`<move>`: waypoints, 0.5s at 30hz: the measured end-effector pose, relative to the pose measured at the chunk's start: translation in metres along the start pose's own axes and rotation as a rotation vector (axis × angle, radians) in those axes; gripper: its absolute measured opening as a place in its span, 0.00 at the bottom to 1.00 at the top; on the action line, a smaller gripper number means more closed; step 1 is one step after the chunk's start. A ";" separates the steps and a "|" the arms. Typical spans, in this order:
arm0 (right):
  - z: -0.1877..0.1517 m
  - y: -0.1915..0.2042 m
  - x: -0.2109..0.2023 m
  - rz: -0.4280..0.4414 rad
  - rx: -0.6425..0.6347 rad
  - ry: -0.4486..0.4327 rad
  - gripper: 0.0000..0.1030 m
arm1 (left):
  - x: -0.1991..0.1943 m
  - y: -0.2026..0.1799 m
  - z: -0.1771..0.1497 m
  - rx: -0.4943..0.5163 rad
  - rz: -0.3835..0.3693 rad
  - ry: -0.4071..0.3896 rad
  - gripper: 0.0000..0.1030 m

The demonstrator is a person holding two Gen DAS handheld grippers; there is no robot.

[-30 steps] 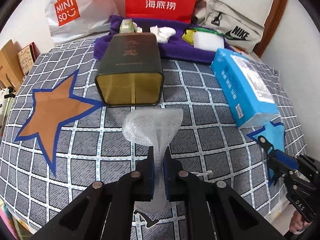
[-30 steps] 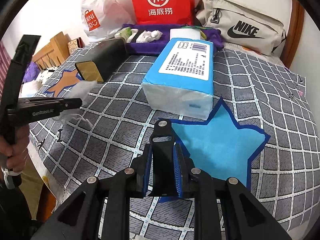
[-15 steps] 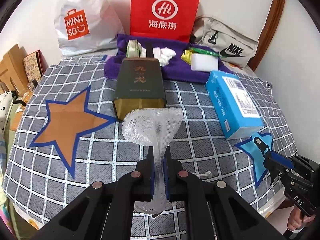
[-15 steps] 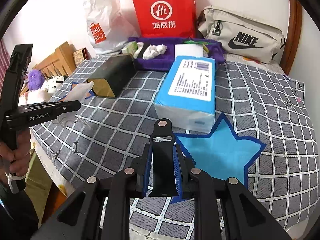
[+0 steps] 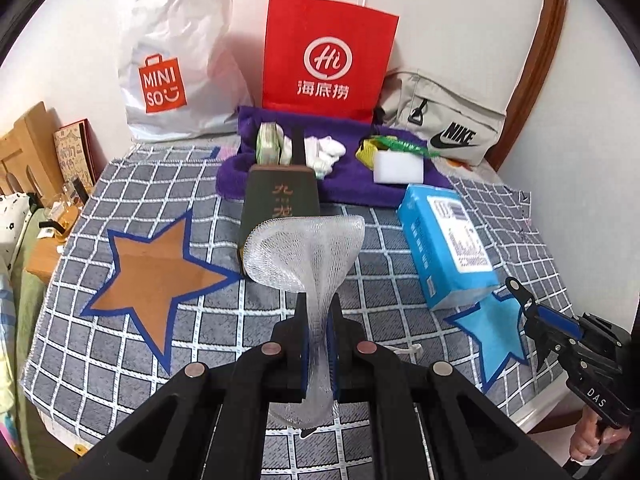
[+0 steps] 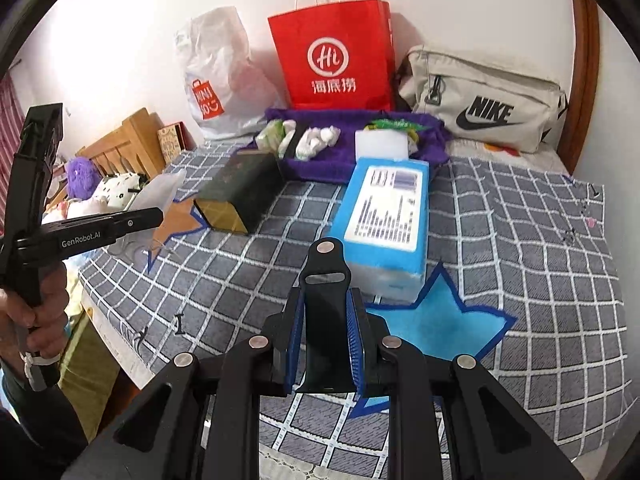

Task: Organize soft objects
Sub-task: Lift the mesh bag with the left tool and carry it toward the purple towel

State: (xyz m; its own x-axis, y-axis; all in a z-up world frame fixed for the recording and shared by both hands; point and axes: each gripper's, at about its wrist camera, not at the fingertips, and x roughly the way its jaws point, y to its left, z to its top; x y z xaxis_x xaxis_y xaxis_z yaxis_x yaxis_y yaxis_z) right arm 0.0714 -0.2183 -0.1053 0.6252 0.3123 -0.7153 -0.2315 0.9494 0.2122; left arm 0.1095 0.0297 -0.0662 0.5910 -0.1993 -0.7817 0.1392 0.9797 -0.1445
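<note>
The left gripper [image 5: 318,332] is clamped on a white mesh sleeve [image 5: 308,256], held above the checked cloth [image 5: 120,360]. The right gripper [image 6: 326,320] pinches a black strap [image 6: 325,304] over the blue star [image 6: 436,320]. Beyond lie a tissue pack [image 6: 386,216], a dark box [image 6: 240,192] and a purple towel [image 6: 332,164].

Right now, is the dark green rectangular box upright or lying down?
Lying down. The dark green rectangular box rests on its long side on the checked cloth, gold open end facing the camera.
</note>
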 end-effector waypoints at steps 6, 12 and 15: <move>0.017 0.000 -0.011 -0.006 -0.001 -0.030 0.21 | -0.014 -0.001 0.013 0.004 -0.009 -0.031 0.08; 0.034 0.001 -0.017 -0.012 -0.007 -0.053 0.21 | -0.026 0.003 0.027 -0.008 -0.008 -0.062 0.08; 0.044 0.001 -0.016 -0.014 -0.017 -0.059 0.21 | -0.031 0.006 0.035 -0.020 -0.010 -0.078 0.08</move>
State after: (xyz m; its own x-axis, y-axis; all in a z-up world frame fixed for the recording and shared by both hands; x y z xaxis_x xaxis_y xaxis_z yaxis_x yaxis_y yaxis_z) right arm 0.0939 -0.2211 -0.0643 0.6710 0.3011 -0.6775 -0.2351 0.9531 0.1908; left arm 0.1202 0.0404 -0.0217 0.6499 -0.2096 -0.7305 0.1303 0.9777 -0.1647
